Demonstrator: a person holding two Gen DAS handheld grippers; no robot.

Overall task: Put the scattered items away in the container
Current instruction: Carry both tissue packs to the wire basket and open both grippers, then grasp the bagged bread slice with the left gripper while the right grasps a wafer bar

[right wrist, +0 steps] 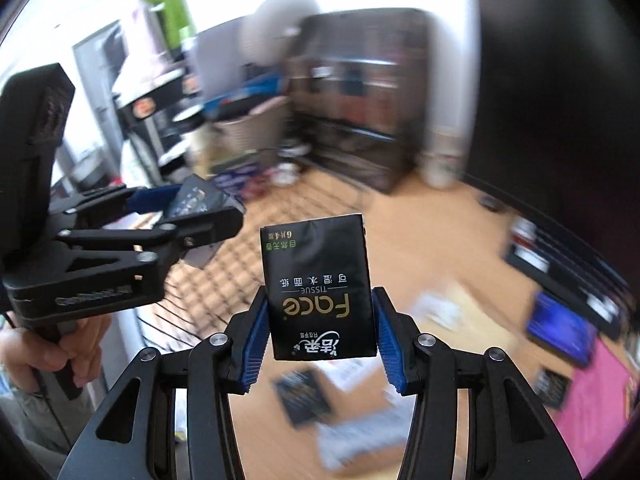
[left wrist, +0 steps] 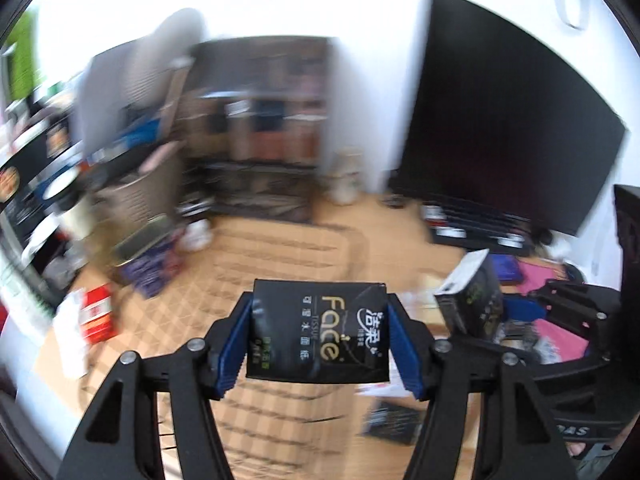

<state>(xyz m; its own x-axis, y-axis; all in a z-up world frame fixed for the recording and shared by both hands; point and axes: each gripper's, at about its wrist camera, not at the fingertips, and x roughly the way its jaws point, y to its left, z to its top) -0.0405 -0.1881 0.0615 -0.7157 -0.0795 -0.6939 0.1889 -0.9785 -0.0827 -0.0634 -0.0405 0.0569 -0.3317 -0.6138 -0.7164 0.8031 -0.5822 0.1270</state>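
Note:
In the left wrist view my left gripper [left wrist: 320, 346] is shut on a black "Face" tissue pack [left wrist: 304, 320], held sideways between the blue pads above the floor. To its right, my right gripper [left wrist: 500, 312] carries a second black pack [left wrist: 472, 300]. The right wrist view shows my right gripper [right wrist: 318, 338] shut on its tissue pack [right wrist: 316, 264], which stands upright with the print upside down. At the left there, my left gripper [right wrist: 192, 214] holds its pack [right wrist: 196, 200]. A black wire mesh [right wrist: 224, 280] lies below. Another black pack [right wrist: 306, 398] is on the floor.
A large dark screen [left wrist: 500, 120] leans at the right and a dark shelf unit [left wrist: 260, 128] stands at the back. A red box [left wrist: 96, 312] sits on the left. A pink mat [right wrist: 592, 380] carries a small black pack [right wrist: 554, 388]. A person's hand [right wrist: 52, 356] grips the left handle.

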